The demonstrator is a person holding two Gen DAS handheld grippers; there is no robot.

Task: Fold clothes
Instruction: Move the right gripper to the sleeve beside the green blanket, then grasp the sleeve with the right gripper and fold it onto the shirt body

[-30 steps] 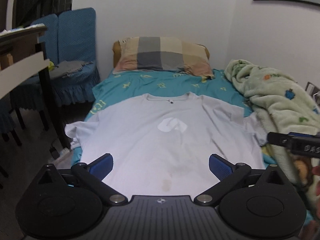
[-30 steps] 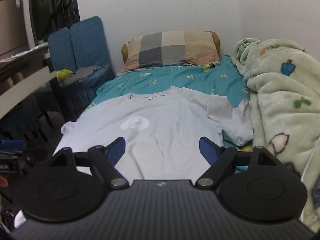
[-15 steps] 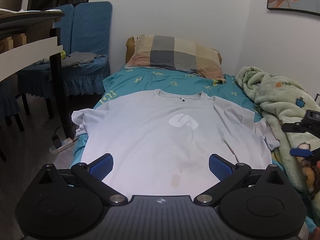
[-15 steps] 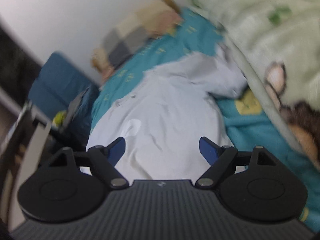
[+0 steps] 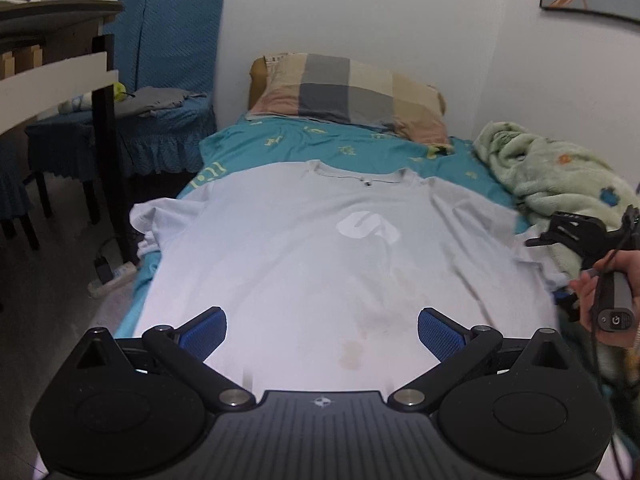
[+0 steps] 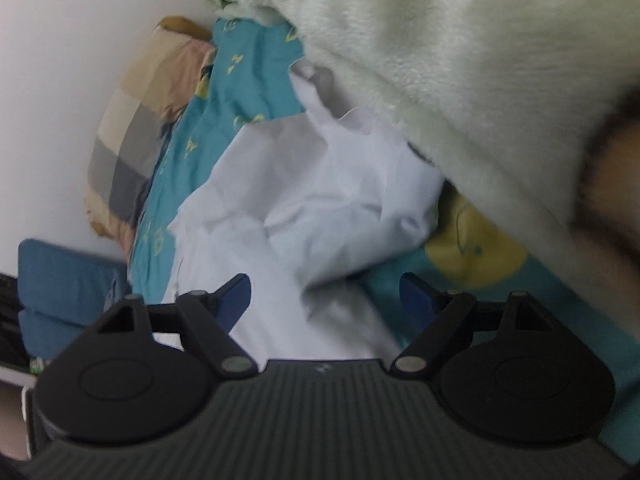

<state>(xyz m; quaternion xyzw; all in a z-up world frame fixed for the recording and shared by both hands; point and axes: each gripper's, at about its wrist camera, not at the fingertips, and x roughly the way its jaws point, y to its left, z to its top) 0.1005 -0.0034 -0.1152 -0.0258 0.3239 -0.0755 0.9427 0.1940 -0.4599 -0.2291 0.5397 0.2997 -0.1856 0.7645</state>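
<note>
T-shirt (image 5: pixel 320 264) lies flat ahead of my wide-spread left claw (image 5: pixel 322 330); its crumpled sleeve (image 6: pixel 340 216) faces my wide right claw (image 6: pixel 325 296).

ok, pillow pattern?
Checked pillow: grey, beige and pink blocks. Clearest in the left wrist view.

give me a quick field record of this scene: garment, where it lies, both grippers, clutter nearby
garment: white t-shirt, spread flat, unfolded
surface: bed sheet, teal
left hand-held gripper: open, above the hem
right hand-held gripper: open, tilted, at the crumpled sleeve
clutter: green blanket beside sleeve; pillow at the head
</note>
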